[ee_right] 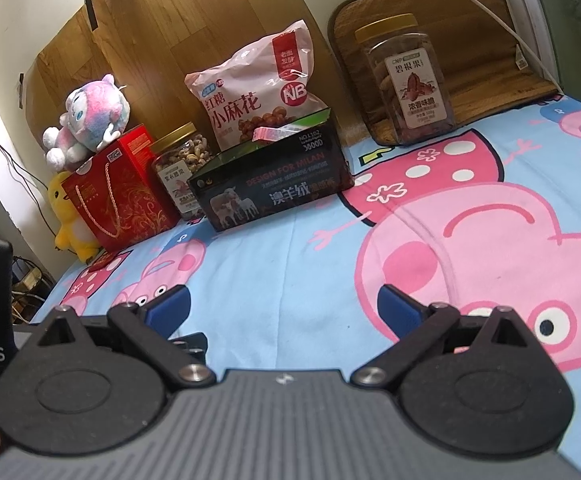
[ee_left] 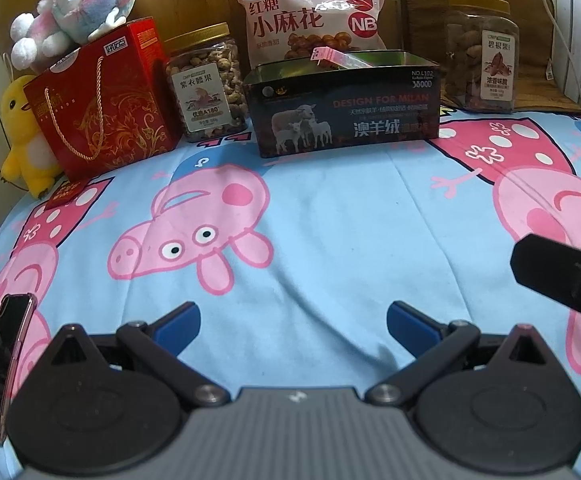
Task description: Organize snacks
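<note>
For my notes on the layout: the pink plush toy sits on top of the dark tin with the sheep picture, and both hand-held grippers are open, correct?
Not quite. The pink plush toy sits on the red gift box, not the dark tin, as the left wrist view shows. Both hand-held grippers, left and right, are open.

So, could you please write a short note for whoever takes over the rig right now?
Left hand-held gripper: open, empty, low over the bedsheet.
Right hand-held gripper: open, empty.
Dark tin box sits open at the back with a pink packet in it.
Cashew jar beside the red gift box; snack bag behind the tin; pecan jar apart on the right.
Left to do: the jars and bag look unsorted.
</note>
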Demonstrator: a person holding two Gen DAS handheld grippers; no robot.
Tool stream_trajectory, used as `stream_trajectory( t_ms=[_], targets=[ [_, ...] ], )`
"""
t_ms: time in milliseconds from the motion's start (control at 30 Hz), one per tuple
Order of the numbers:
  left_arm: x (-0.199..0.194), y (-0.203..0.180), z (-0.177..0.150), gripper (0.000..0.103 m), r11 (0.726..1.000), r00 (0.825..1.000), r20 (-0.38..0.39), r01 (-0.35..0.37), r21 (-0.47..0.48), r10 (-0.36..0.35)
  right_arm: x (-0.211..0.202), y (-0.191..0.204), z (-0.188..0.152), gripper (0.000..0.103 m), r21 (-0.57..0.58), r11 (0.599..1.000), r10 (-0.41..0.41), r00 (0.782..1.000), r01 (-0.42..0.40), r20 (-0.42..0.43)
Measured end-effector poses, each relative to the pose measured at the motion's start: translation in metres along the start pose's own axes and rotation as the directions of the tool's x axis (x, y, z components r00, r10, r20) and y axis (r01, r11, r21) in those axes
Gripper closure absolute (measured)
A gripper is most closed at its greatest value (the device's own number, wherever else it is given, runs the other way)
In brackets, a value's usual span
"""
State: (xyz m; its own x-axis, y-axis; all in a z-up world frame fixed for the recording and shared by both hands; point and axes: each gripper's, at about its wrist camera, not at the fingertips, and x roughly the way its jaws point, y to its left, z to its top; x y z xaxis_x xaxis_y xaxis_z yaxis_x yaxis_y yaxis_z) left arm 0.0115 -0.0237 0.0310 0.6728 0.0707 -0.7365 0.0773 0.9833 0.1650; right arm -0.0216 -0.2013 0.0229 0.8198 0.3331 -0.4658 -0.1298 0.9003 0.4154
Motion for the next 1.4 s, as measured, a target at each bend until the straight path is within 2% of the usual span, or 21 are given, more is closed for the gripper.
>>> stream_trajectory(
  t_ms=[400, 600, 933, 1400],
  targets=[
    [0.0001, -0.0009, -0.0030, 0.000, 1.000, 1.000, 0.000, -0.007, 0.013, 0.007, 0.0003, 0.0000, 0.0002, 0.002, 0.004, 1.000, 0.000, 1.000, 0.000, 0.000],
    [0.0008, 0.0008, -0.0047, 0.000, 0.997, 0.997, 0.030, -0.073, 0.034, 0.072, 0.0003, -0.0013, 0.0005, 0.002, 0.004, 1.000, 0.003, 1.000, -0.003, 0.001],
    [-0.0020, 0.0039, -0.0073, 0.000, 0.983, 0.982, 0.093, -0.171, 0.070, 0.165, 0.0001, -0.0023, 0.0008, 0.002, 0.009, 1.000, 0.005, 1.000, -0.005, 0.001],
    [-0.0019, 0.0046, -0.0076, 0.000, 0.986, 0.984, 0.099, -0.153, 0.066, 0.146, 0.0003, -0.0074, 0.0026, 0.002, 0.017, 1.000, 0.013, 1.000, -0.013, 0.003]
  ],
)
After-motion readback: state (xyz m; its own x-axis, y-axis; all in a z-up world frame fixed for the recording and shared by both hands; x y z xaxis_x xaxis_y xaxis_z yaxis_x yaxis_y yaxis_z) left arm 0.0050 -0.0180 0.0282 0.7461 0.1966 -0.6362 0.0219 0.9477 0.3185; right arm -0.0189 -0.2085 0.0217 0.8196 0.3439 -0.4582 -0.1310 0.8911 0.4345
